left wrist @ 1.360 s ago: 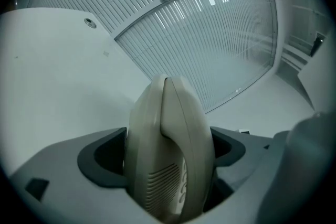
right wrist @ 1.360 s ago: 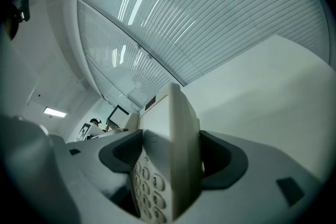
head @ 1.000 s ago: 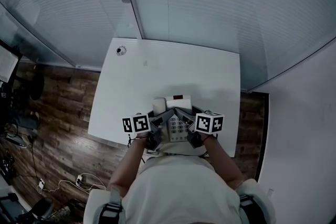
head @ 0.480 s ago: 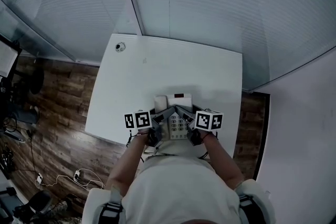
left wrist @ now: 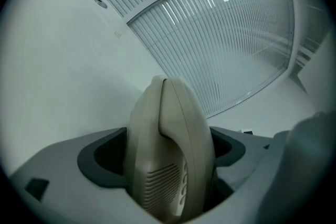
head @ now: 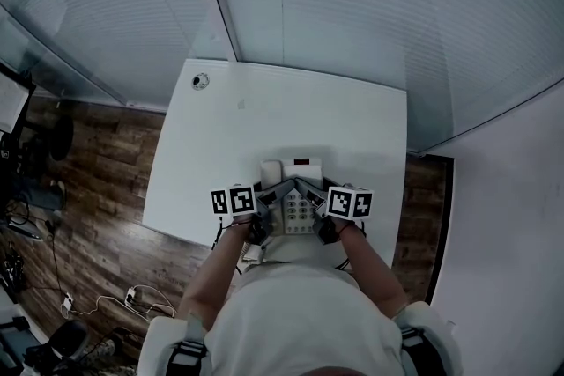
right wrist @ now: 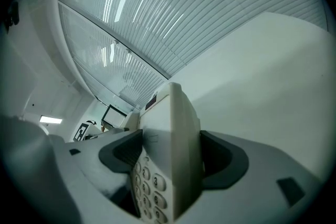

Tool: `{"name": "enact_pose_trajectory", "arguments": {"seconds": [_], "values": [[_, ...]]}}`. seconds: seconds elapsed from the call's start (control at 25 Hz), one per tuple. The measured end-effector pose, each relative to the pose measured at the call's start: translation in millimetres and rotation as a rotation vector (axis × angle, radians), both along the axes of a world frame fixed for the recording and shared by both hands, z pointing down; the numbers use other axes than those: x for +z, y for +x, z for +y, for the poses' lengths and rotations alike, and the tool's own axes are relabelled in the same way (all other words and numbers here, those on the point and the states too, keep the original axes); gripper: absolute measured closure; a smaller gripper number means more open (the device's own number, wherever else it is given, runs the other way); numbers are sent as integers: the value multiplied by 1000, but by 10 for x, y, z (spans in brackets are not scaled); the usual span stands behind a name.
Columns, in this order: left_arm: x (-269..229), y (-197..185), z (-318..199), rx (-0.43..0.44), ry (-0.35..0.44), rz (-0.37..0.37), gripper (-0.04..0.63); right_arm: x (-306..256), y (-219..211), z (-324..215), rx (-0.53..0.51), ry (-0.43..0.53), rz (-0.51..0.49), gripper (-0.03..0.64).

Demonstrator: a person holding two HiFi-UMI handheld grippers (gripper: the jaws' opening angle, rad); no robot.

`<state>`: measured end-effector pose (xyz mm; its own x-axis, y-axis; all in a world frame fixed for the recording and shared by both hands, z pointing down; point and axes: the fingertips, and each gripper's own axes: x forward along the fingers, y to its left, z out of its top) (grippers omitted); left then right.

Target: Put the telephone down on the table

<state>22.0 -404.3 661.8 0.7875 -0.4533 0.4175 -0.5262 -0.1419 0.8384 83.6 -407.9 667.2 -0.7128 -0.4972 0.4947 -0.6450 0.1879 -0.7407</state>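
A beige desk telephone [head: 295,189] with keypad and handset is held over the near edge of the white table [head: 220,136]. My left gripper [head: 270,205] is shut on the telephone's left side, where the handset [left wrist: 173,149] fills the jaws. My right gripper [head: 310,205] is shut on the right side of the telephone [right wrist: 168,155], its number keys showing between the jaws. Whether the telephone touches the tabletop cannot be told.
A small round grommet [head: 202,81] sits at the table's far left corner. Glass walls with blinds [head: 352,4] stand behind the table. Wood floor with cables [head: 79,233] lies to the left.
Both grippers and the telephone have shifted slightly forward over the table. The grip is unchanged.
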Motion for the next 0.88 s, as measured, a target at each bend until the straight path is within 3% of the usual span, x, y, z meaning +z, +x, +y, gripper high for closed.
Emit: {"name": "enact_pose_trajectory", "arguments": {"seconds": [0.48, 0.88], "values": [[25, -14, -58, -10, 29, -33, 164, 59, 11, -36, 10, -11, -22, 277], [46, -19, -54, -27, 47, -109, 164, 91, 40, -36, 27, -23, 12, 277]]}}
